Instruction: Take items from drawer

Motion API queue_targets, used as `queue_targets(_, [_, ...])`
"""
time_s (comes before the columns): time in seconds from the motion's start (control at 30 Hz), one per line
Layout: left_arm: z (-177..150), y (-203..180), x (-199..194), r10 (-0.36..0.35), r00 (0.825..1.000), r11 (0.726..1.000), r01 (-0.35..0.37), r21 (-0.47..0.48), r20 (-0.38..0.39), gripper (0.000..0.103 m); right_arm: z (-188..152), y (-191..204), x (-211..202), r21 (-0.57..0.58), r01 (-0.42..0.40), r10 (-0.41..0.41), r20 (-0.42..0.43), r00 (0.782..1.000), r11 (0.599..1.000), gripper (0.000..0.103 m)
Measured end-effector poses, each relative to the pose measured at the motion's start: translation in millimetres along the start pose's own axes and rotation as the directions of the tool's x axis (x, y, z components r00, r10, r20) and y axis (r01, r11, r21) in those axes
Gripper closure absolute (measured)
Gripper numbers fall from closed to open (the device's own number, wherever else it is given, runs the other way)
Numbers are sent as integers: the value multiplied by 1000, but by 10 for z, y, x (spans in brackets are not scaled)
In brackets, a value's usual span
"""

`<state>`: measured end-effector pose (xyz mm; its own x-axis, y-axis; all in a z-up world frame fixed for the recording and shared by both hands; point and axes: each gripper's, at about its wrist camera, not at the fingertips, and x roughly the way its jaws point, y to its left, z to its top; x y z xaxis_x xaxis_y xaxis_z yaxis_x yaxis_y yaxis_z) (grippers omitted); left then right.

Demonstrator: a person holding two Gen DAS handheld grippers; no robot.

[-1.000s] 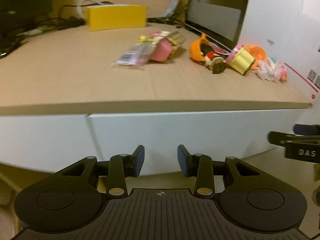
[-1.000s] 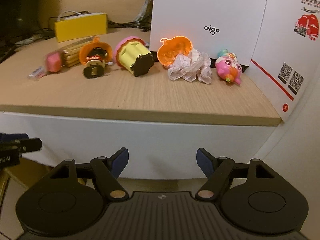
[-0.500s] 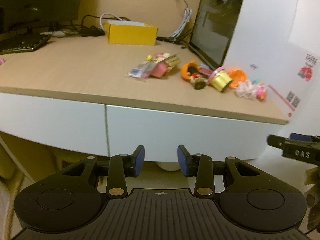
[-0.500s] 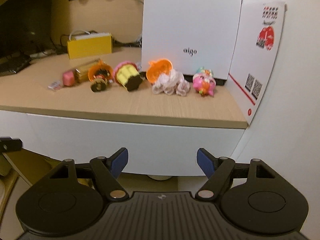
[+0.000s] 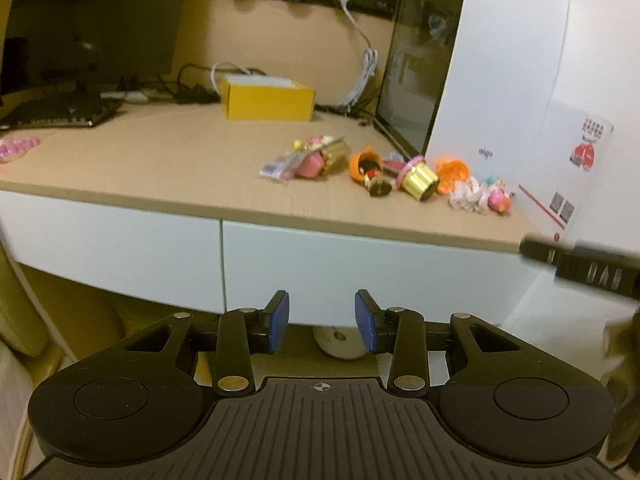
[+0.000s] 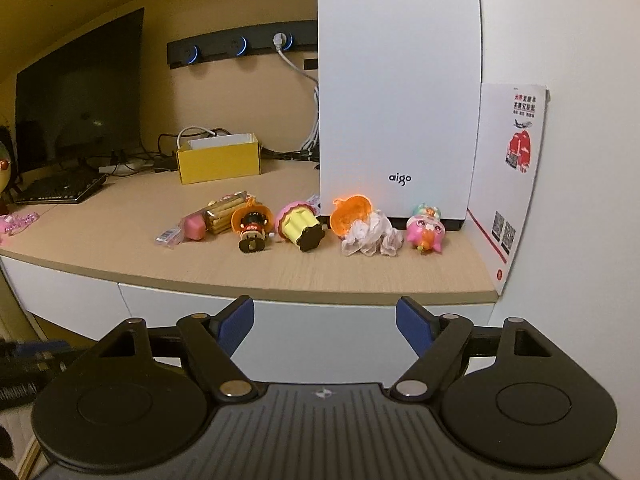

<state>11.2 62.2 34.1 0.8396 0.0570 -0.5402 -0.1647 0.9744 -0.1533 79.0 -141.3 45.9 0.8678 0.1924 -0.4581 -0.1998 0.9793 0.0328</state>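
1. The left gripper (image 5: 321, 322) is seen at the lower centre of its view, jaws parted by a moderate gap with nothing between them; no grip is needed, since no item lies within reach

2. The right gripper (image 6: 325, 330) is set wide at the bottom of its view and its jaws are opening, with nothing between the pads

3. Just above both grippers the white drawer front (image 6: 312, 320) is shown flush under the desk edge (image 5: 360, 232), so the drawer is judged closed and its contents hidden

4. Higher, at mid-frame, small toys are laid in a row on the desk: a wrapped snack (image 6: 188, 229), a pumpkin figure (image 6: 252, 226), a yellow cupcake toy (image 6: 301, 225), an orange shell with crumpled plastic (image 6: 362, 226), a pink figure (image 6: 425, 230), presumably lined up against the white case (image 6: 400, 92) to stay clear of the edge
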Motion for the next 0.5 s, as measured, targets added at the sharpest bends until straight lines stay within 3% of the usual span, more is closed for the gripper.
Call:
queue_targets(0.1, [26, -41, -9, -8, 1000, 1000, 8, 13, 25, 63, -117, -27, 11, 18, 0, 1, -23, 1000, 1000, 24])
queue_targets(0.23, [-18, -151, 63, 1, 1000, 995, -3, 104, 19, 65, -257, -52, 81, 41, 12, -10, -51, 999, 999, 23])
queue_targets(0.5, [-55, -230, 177, -19, 1000, 995, 21, 92, -16, 68, -398, -48, 163, 32, 35, -33, -80, 996, 999, 23])
